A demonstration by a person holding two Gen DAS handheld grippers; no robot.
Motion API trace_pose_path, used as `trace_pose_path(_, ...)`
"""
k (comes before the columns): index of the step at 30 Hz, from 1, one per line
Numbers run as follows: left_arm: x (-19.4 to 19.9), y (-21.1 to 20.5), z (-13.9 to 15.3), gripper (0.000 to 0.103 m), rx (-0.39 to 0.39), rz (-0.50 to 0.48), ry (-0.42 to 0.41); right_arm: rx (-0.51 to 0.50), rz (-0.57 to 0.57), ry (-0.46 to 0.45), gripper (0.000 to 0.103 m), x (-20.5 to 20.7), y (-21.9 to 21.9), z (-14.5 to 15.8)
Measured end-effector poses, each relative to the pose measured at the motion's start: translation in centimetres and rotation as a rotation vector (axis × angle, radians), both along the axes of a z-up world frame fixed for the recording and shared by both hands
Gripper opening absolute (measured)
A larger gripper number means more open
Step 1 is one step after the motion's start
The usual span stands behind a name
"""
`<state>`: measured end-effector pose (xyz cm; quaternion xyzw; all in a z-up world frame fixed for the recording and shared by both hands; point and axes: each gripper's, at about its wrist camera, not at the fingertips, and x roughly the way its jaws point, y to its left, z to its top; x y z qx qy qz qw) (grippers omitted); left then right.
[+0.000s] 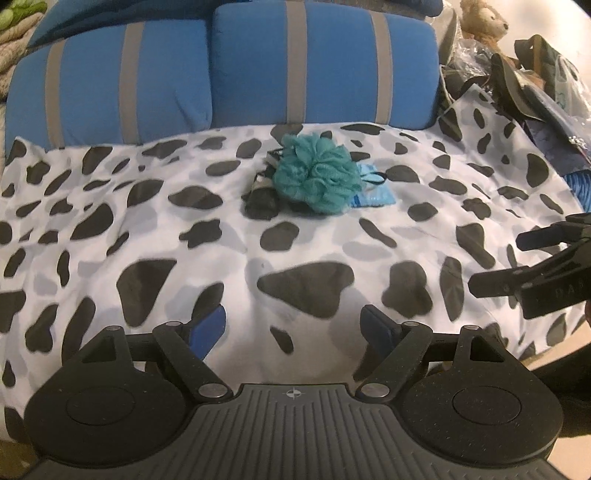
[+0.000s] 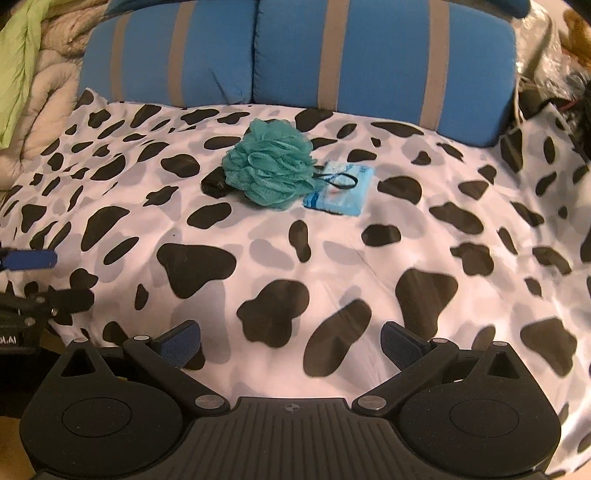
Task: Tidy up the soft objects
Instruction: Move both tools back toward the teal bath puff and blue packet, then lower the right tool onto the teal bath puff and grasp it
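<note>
A teal mesh bath pouf [image 1: 317, 172] [image 2: 271, 165] lies on a cow-print sheet [image 1: 221, 266] [image 2: 280, 258] near the blue cushions. A dark rolled cloth [image 1: 263, 201] [image 2: 215, 183] sits against its left side. A light blue packet [image 1: 371, 192] [image 2: 341, 190] with a black loop [image 2: 340, 180] on it lies at the pouf's right. My left gripper [image 1: 294, 330] is open over the sheet's near part, nothing between its fingers. My right gripper [image 2: 290, 341] is open too, also empty. Both are well short of the pouf.
Two blue cushions with grey stripes [image 1: 229, 70] [image 2: 295, 51] back the sheet. A plush bear [image 1: 484, 20] and bagged clutter [image 1: 535, 85] crowd the right. Beige and green bedding [image 2: 33, 81] is piled at the left. The other gripper [image 1: 535, 273] [image 2: 26, 291] shows at each view's edge.
</note>
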<state>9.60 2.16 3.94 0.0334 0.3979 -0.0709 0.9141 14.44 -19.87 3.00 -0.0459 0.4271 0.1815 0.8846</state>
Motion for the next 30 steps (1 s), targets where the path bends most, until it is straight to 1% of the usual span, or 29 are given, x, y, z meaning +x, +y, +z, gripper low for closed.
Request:
trace_pose_path(5, 1.9, 0.0, -0.1, 0.08, 0.007, -0.023, 0.002, 0.008, 0.019, 0.012, 0.103, 1.6, 0.2, -0.1)
trace_pose_path(7, 2.6, -0.1, -0.2, 0.08, 0.041, -0.017, 0.002, 0.0, 0.025, 0.008, 0.103, 2.3, 0.4, -0.2)
trace_pose_path(10, 3.7, -0.3, -0.4, 0.08, 0.091, -0.003, 0.005, -0.006, 0.037, -0.03, 0.103, 2.9, 0.7, -0.1)
trace_pose_path(12, 4.2, -0.2, -0.4, 0.08, 0.104, -0.013, -0.002, -0.046, 0.033, -0.055, 0.103, 3.4, 1.3, -0.2)
trace_pose_path(14, 4.6, -0.3, -0.4, 0.08, 0.124, -0.016, -0.012, -0.068, 0.047, -0.053, 0.103, 4.2, 1.9, -0.4)
trace_pose_path(16, 5.1, -0.4, -0.6, 0.08, 0.166, -0.021, -0.015, -0.031, 0.059, -0.038, 0.103, 5.0, 2.0, -0.5)
trace_pose_path(18, 5.7, -0.5, -0.9, 0.08, 0.211, -0.014, -0.011, 0.046, 0.072, -0.019, 0.103, 5.8, 1.7, -0.5)
trace_pose_path(19, 5.9, -0.5, -1.1, 0.08, 0.226, -0.011, -0.009, 0.091, 0.081, -0.015, 0.103, 6.3, 1.5, -0.4)
trace_pose_path(20, 6.1, -0.5, -1.2, 0.08, 0.234, -0.011, -0.01, 0.116, 0.088, -0.017, 0.103, 6.5, 1.6, -0.3)
trace_pose_path(21, 6.3, -0.4, -1.3, 0.08, 0.236, -0.017, -0.01, 0.125, 0.091, -0.023, 0.103, 7.0, 1.7, -0.3)
trace_pose_path(24, 6.7, -0.3, -1.2, 0.08, 0.244, -0.012, -0.019, 0.109, 0.1, -0.046, 0.103, 8.3, 2.3, -0.2)
trace_pose_path(27, 7.1, -0.2, -1.0, 0.08, 0.25, -0.015, -0.023, 0.125, 0.106, -0.014, 0.103, 10.1, 2.7, -0.5)
trace_pose_path(28, 7.2, -0.1, -0.9, 0.08, 0.242, -0.015, -0.022, 0.145, 0.113, 0.0, 0.103, 10.7, 2.7, -0.6)
trace_pose_path(30, 7.4, 0.2, -0.7, 0.08, 0.199, -0.016, -0.007, 0.173, 0.134, 0.009, 0.103, 11.7, 3.0, -0.8)
